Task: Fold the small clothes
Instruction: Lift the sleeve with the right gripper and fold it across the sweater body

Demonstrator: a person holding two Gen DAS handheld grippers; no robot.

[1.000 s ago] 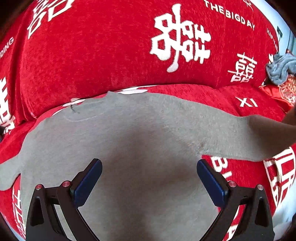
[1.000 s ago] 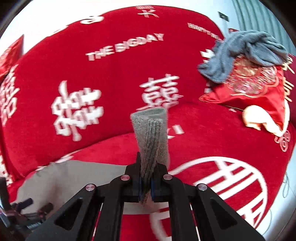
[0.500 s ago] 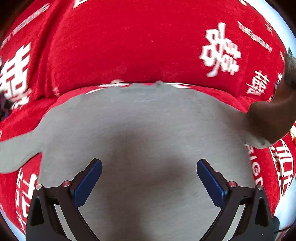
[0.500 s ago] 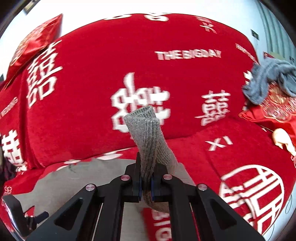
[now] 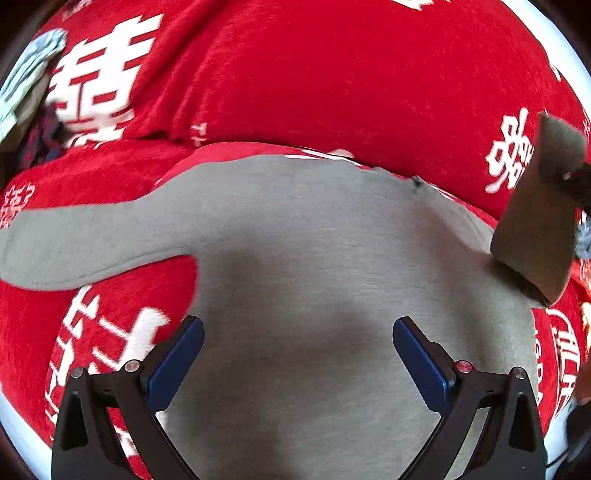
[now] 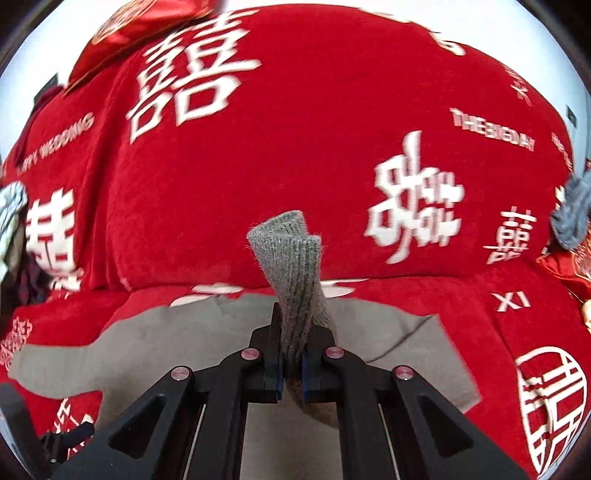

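A grey sweater point(image 5: 314, 258) lies flat on the red sofa seat, its one sleeve point(image 5: 81, 236) stretched out to the left. My left gripper point(image 5: 297, 332) hovers open over the sweater's body, with nothing between its blue pads point(image 5: 177, 354). The other sleeve point(image 5: 535, 221) is lifted off the seat at the right edge of the left wrist view. My right gripper point(image 6: 291, 354) is shut on that sleeve's ribbed cuff point(image 6: 291, 258), which stands up out of the jaws above the sweater body point(image 6: 177, 339).
The sofa's back point(image 6: 295, 147), red with white characters, rises just behind the sweater. A blue-grey cloth point(image 6: 570, 210) lies on a red cushion point(image 6: 565, 266) at the far right. Another shiny red cushion point(image 6: 140, 29) sits on top of the backrest. Dark clutter point(image 5: 40, 140) sits at the left end.
Both hands have swept leftward along the sofa. The right gripper has carried the cuff from beside the sweater to over its body. The left gripper stays open.
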